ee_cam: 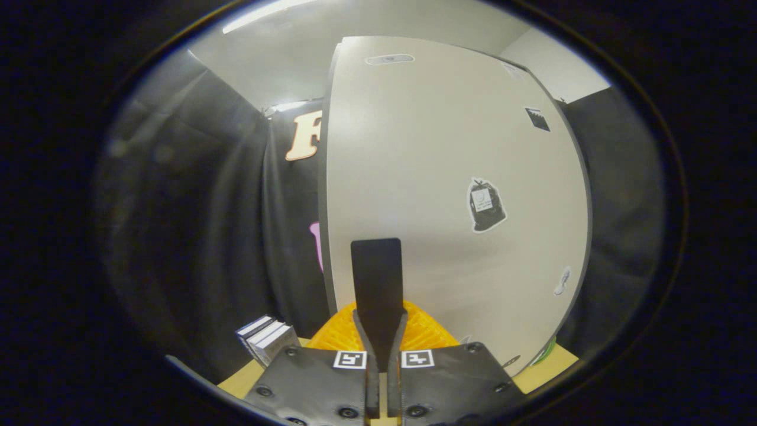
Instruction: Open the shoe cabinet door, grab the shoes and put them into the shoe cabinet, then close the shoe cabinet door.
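Behind the closed claw stands a shut shoe cabinet door.

off-white cabinet door, orange ribbed basket, black-and-white sticker

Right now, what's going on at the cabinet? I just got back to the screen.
The hand-held gripper has its fingers closed together with nothing visible between them, pointing at the shoe cabinet door, which looks shut from here. The door's pale face with its stickers stands just beyond the fingers. An orange ribbed thing lies low beneath the fingers, too hidden to name. A few box-like things sit on the table beside the cabinet. No shoes held yet.
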Available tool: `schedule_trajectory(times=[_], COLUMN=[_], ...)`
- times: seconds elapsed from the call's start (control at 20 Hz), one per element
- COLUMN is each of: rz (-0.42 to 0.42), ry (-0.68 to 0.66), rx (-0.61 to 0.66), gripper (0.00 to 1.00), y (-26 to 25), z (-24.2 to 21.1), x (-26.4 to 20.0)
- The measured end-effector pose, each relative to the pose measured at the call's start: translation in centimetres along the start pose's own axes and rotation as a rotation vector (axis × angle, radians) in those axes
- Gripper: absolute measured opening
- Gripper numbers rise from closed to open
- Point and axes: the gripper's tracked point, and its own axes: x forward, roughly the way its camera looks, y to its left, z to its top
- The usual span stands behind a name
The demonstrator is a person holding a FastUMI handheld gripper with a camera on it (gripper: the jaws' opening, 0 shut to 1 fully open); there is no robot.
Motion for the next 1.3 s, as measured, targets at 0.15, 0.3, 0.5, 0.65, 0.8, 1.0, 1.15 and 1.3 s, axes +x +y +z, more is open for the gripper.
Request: schedule_trajectory(times=[0.15,0.3,0.5,0.65,0.8,1.0,1.15,1.3], rz=[0.034,0.079,0.142,0.177,0.190,0.165,0.123,0.077], ry=[0.008,0.023,0.037,0.049,0.059,0.059,0.060,0.058], rx=[0.008,0.005,0.012,0.003,-0.004,-0.013,-0.032,-0.059], gripper=[0.07,0.07,0.07,0.07,0.07,0.06,0.06,0.06], y=[-0.7,-1.8,-3.9,-5.9,-7.9,-11.1,-14.9,-18.3], z=[0.1,0.2,0.5,0.8,1.0,1.3,1.6,2.1], x=[-2.5,-5.6,-9.2,-10.9,-13.2,-15.6,-17.3,-18.7])
